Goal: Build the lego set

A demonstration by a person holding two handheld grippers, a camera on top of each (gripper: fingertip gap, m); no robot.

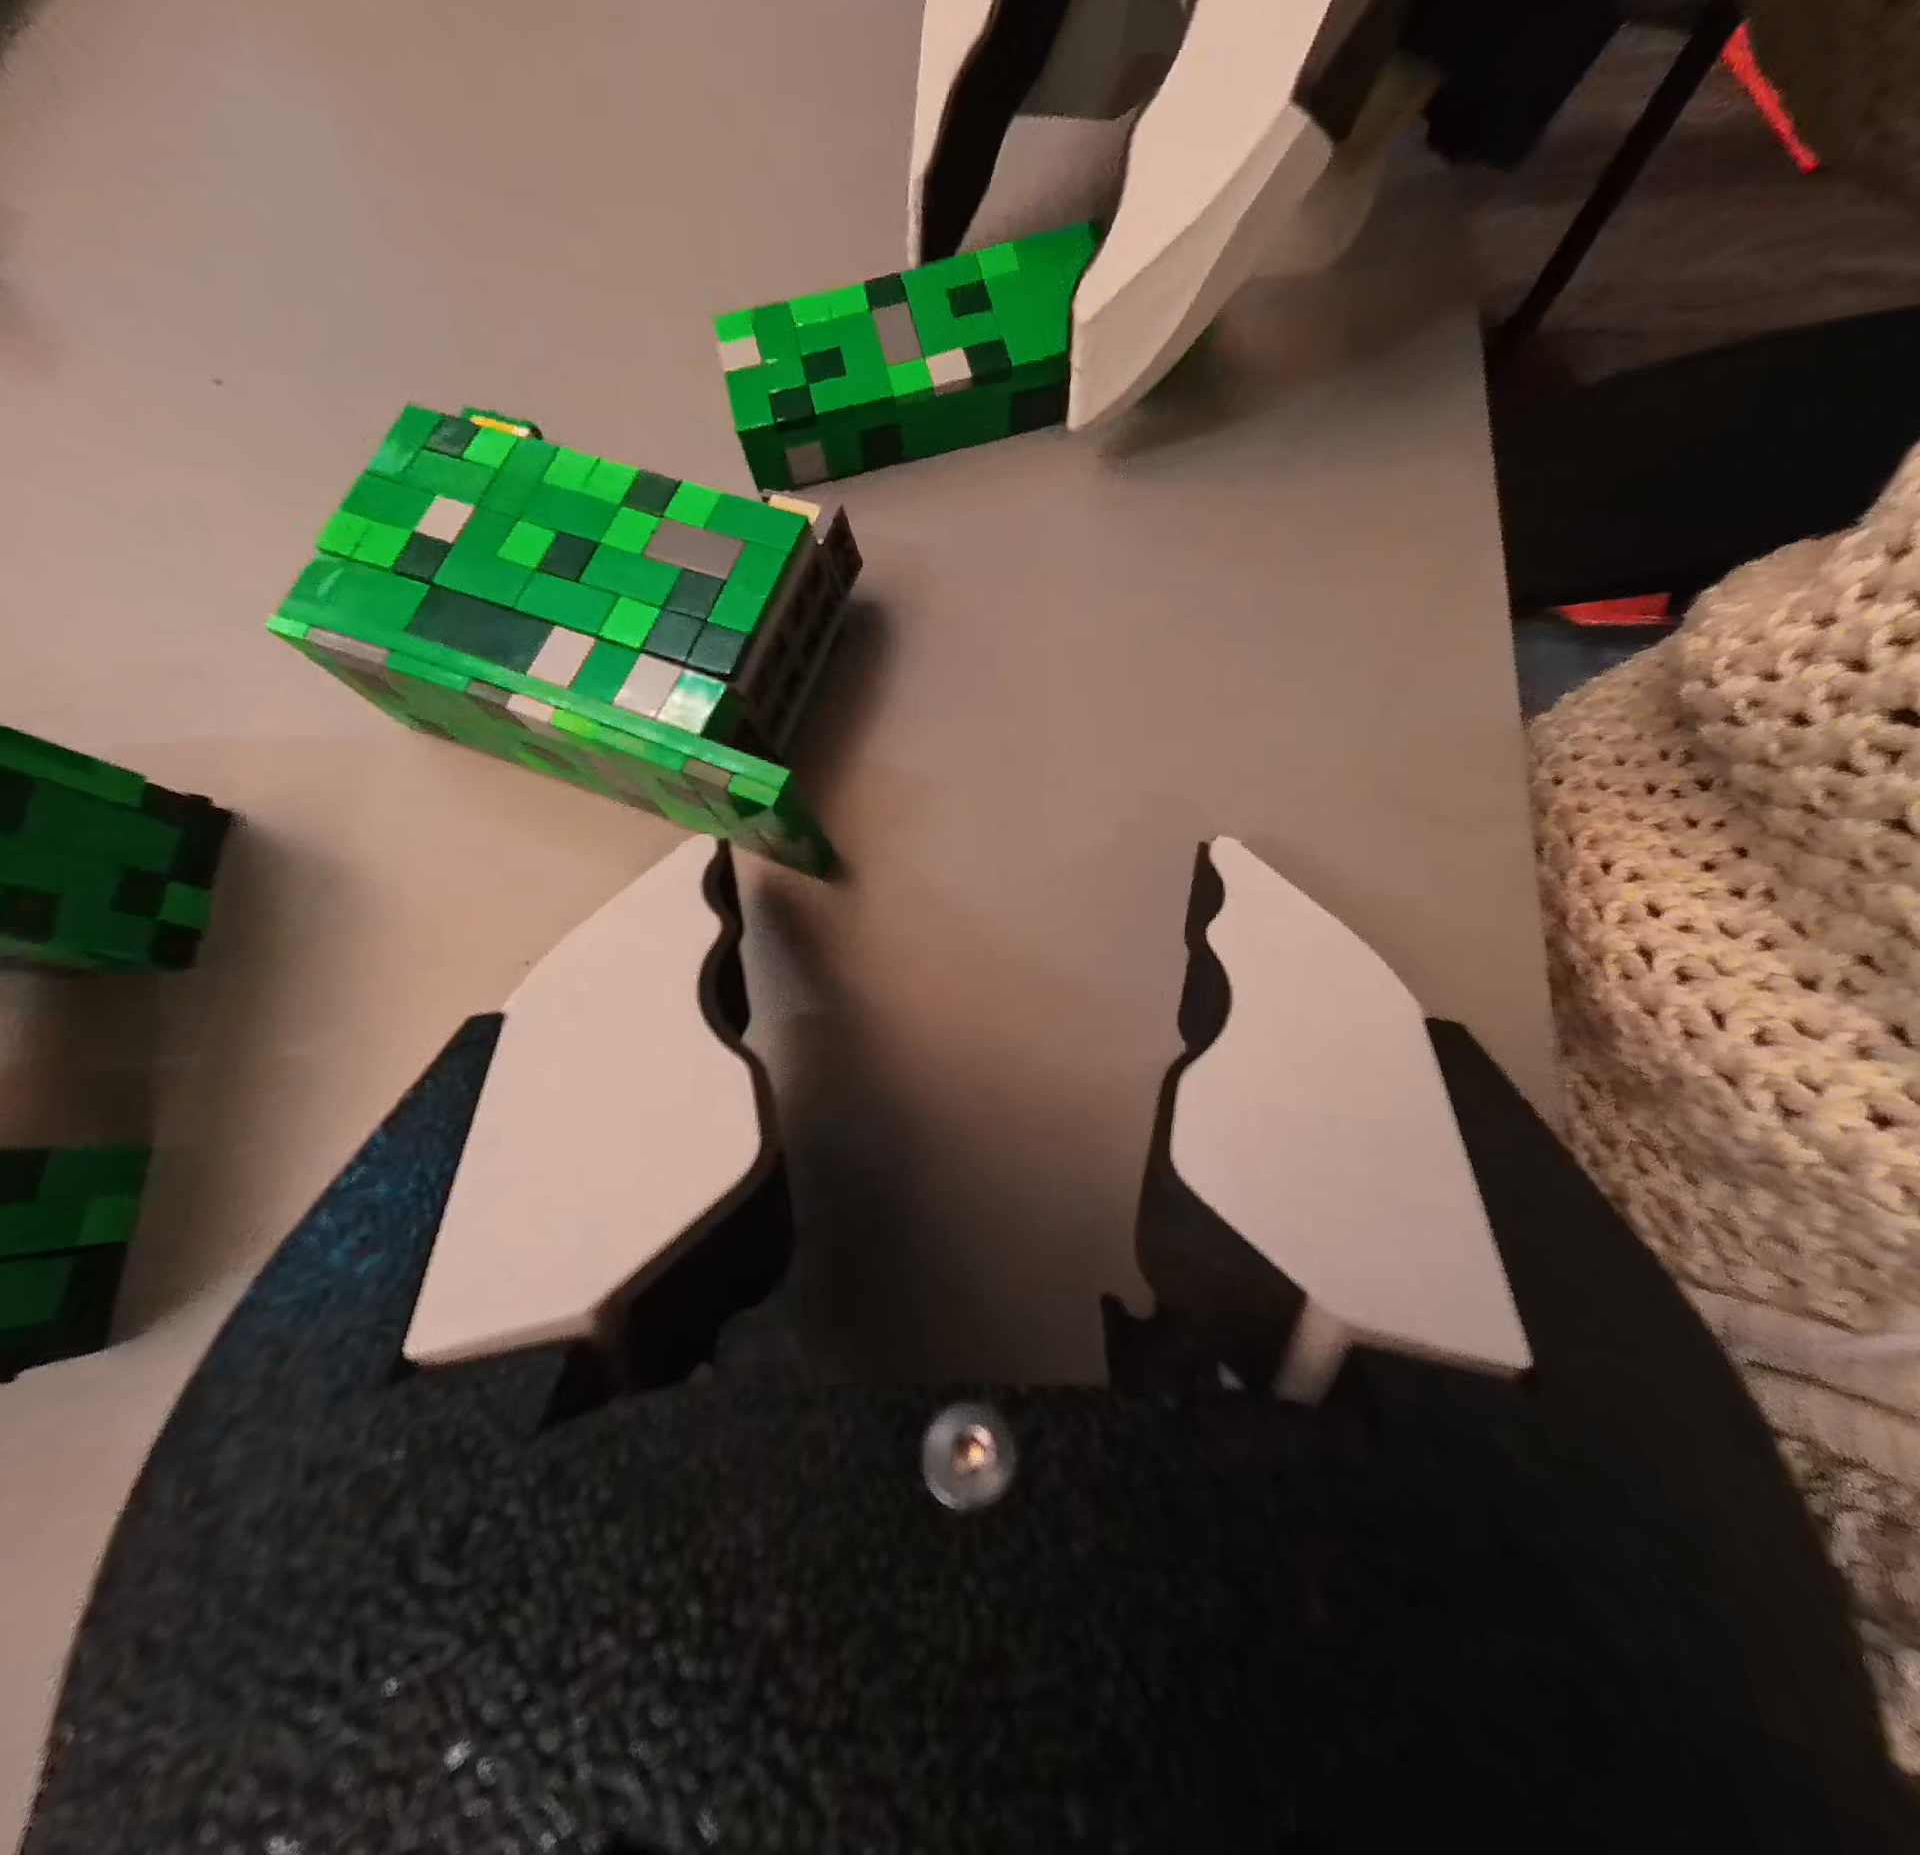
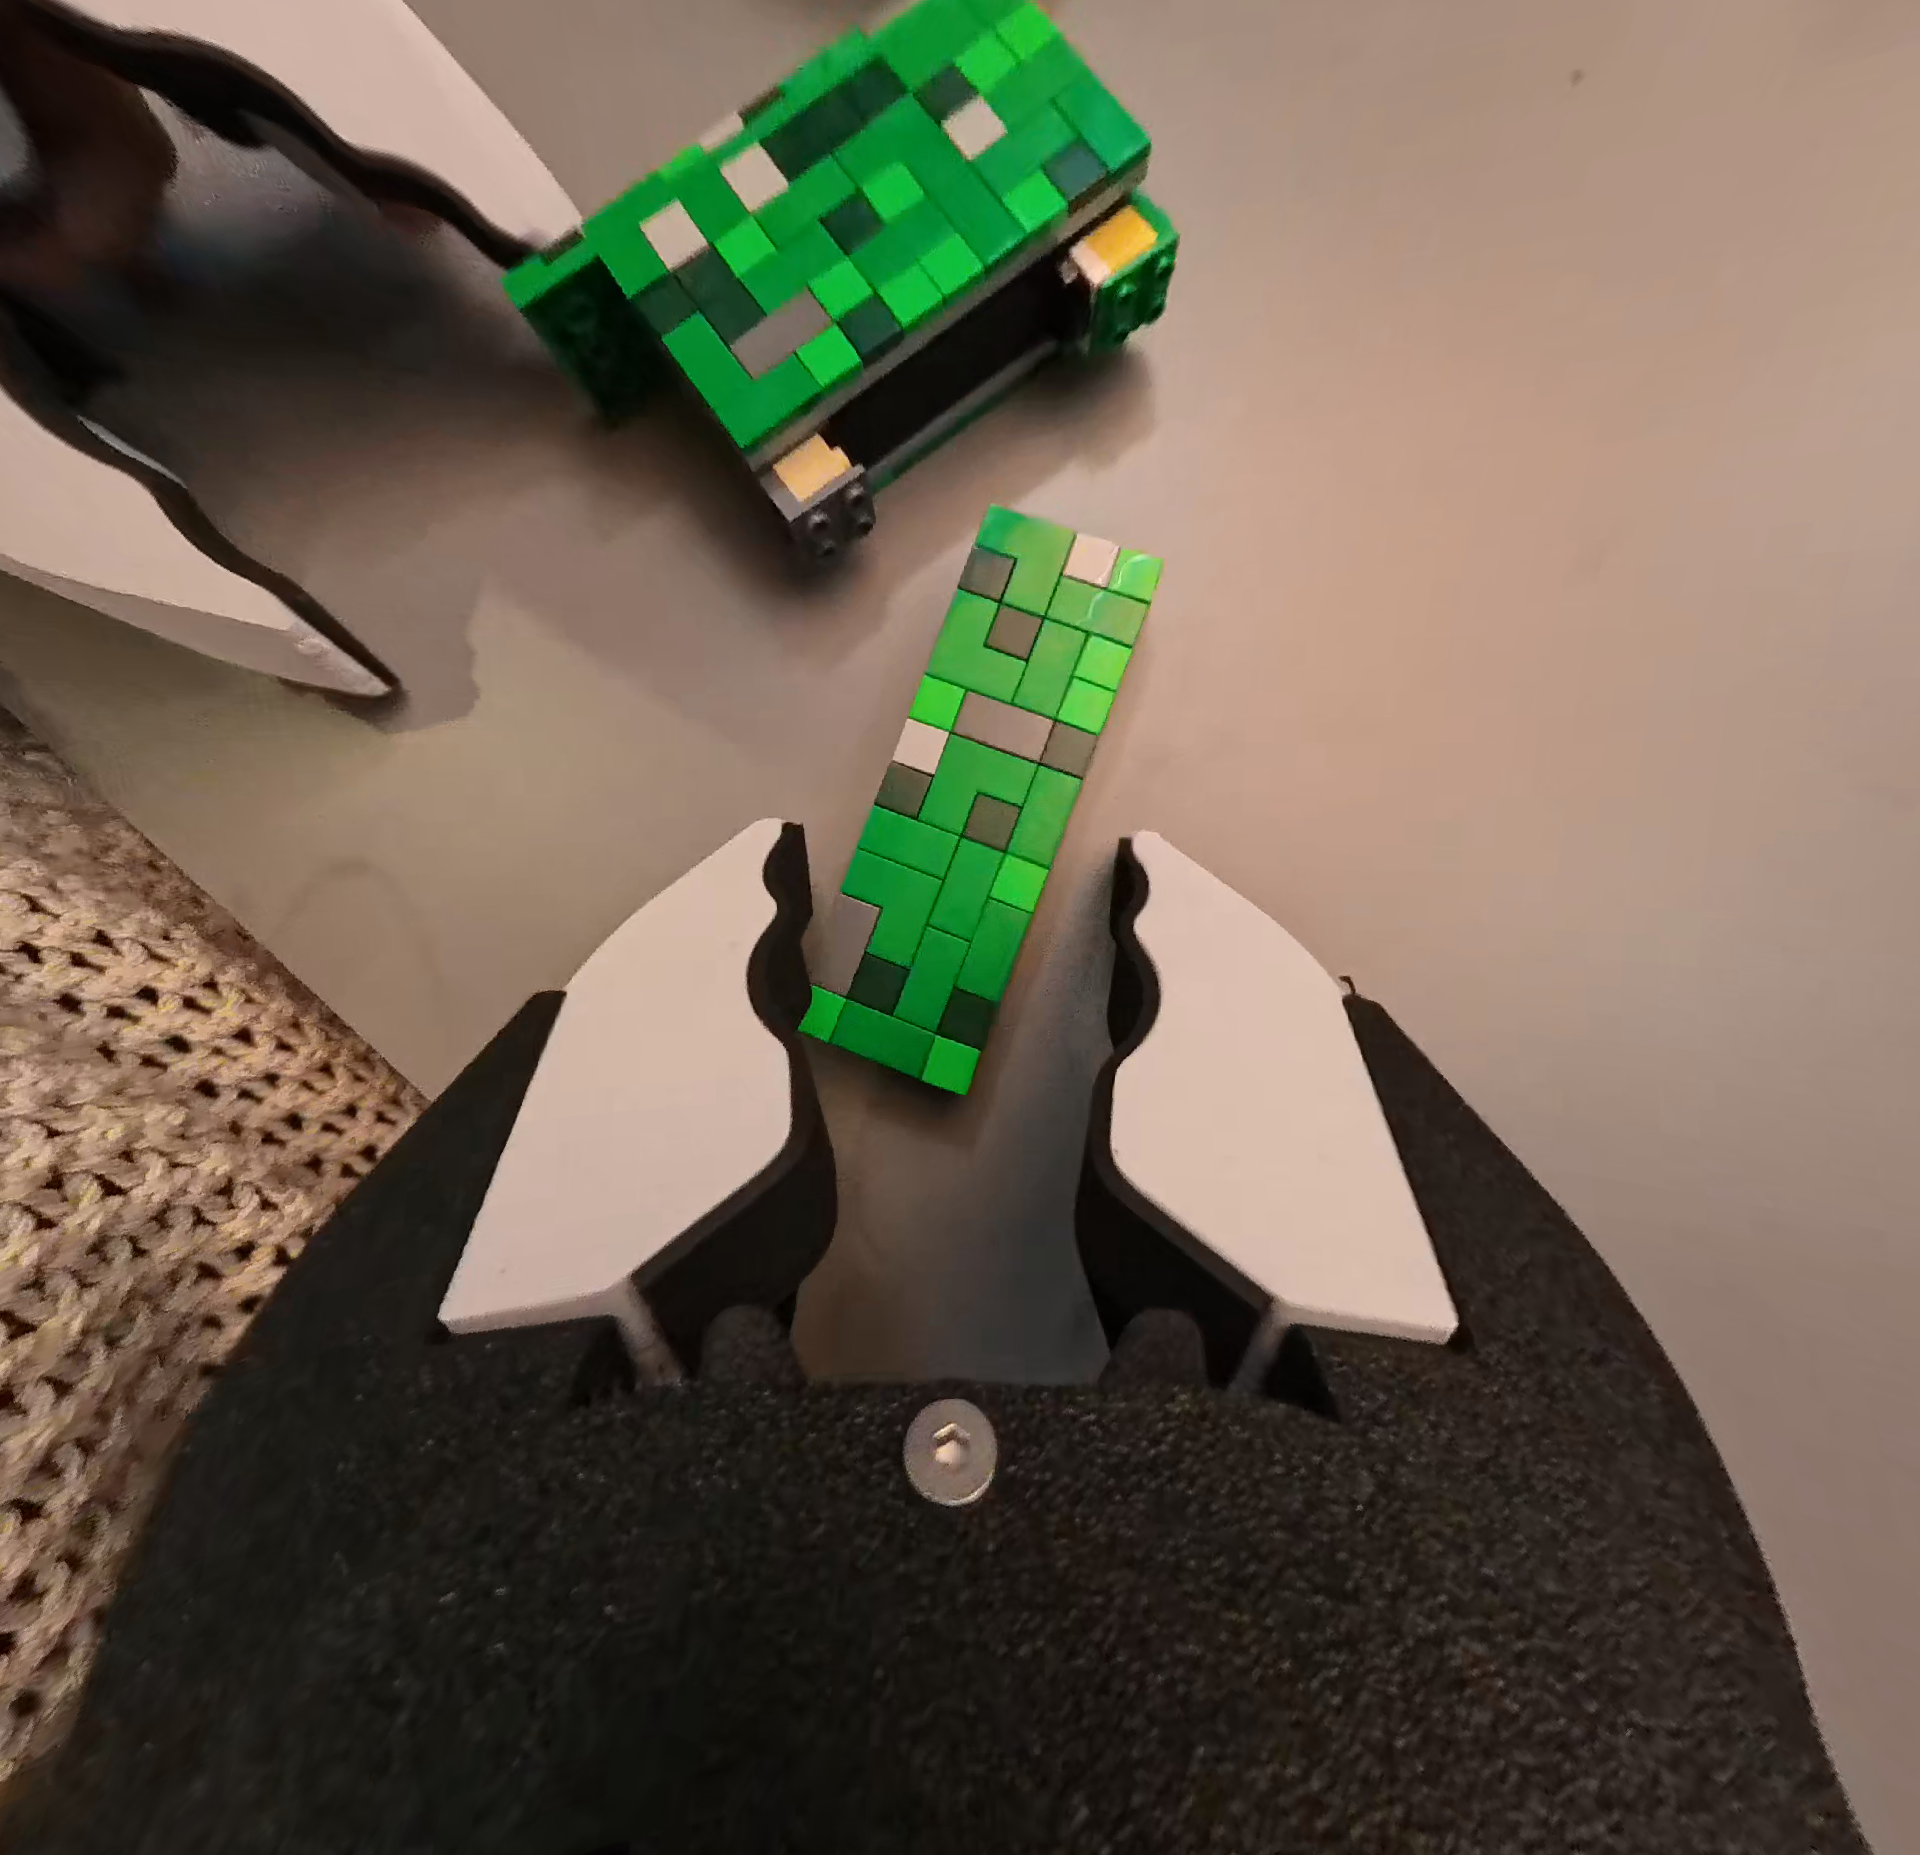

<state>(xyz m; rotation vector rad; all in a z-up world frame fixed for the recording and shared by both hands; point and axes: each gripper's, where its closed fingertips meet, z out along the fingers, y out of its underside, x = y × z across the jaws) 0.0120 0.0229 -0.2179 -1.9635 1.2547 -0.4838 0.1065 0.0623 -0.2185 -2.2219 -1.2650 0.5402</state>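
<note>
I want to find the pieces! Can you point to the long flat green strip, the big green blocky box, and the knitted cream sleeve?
long flat green tiled strip (image 2: 982,797): right wrist view, its middle tiles.
big green blocky box with an open dark side (image 2: 852,216): right wrist view, its tiled top.
knitted cream sleeve (image 1: 1725,922): left wrist view, its woolly middle.

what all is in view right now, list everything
big block: one, green with grey and dark tiles, open dark side, lying mid table
long panel: one, green mosaic, flat on table, near end between the right gripper's open fingers
side blocks: two, green and dark, left edge of left wrist view
table: one, grey
knit fabric: one, beige, by the table edge
dark frame: one, black, past the table's far edge
left gripper: open, empty, beside the big block
right gripper: open, around the long panel
</note>
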